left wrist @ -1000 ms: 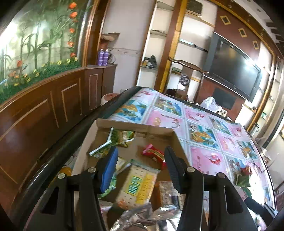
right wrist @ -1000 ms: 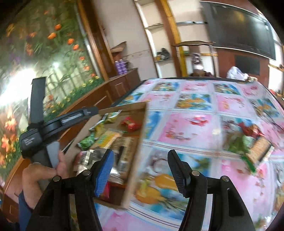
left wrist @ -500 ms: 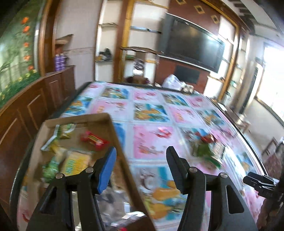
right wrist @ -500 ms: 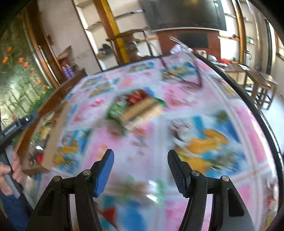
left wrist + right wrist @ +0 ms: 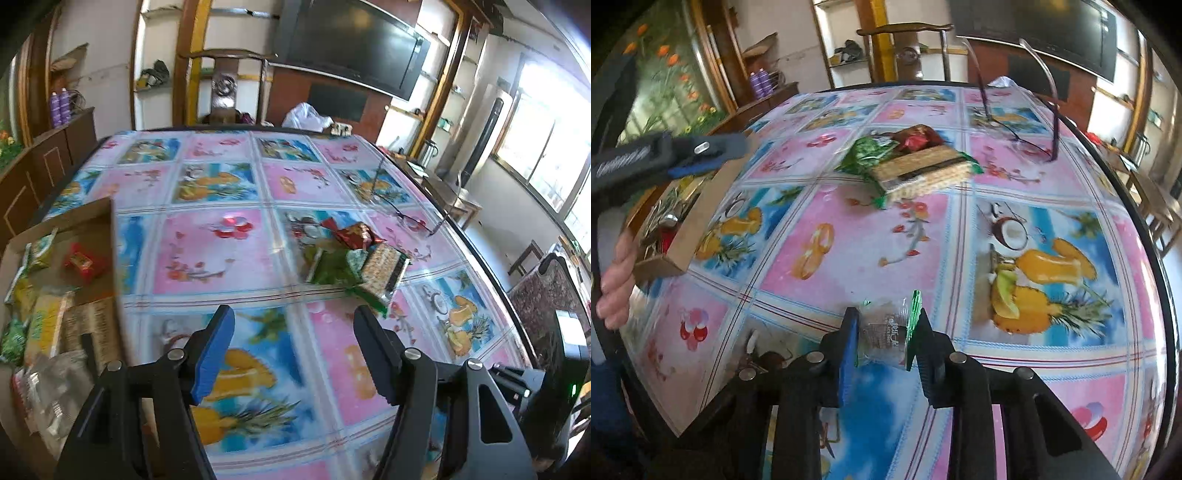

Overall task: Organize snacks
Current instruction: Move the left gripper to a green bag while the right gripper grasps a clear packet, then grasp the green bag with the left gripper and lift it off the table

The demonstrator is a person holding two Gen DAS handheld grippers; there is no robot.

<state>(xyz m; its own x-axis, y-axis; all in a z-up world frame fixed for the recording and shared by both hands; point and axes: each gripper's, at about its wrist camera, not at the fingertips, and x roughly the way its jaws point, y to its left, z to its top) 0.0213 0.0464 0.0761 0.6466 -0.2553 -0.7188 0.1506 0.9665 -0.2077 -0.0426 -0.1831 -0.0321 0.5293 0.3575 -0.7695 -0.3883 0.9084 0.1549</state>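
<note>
A small clear packet with green edges [image 5: 888,334] sits pinched in the right tongs [image 5: 886,338] above the counter [image 5: 1052,373]; the left tongs [image 5: 293,349] gape empty; the brown cardboard box [image 5: 99,218] holds several snacks; a pile of green and red packets [image 5: 354,258] awaits.

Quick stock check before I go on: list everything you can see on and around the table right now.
Table: 1, pink and blue fruit-print cloth.
Box: 1, brown cardboard, left edge, holding mixed snack packets.
Snack pile: 1, green, red and tan packets, mid-table.
Glasses: 1 pair, dark frame, beyond the pile.
Clear packet: 1, green-edged, held by the right tongs.
TV: 1, black, on the far wall.
Chair: 1, wooden, behind the table.
Left tongs: open, empty, above the cloth.
Right tongs: shut on the packet.
</note>
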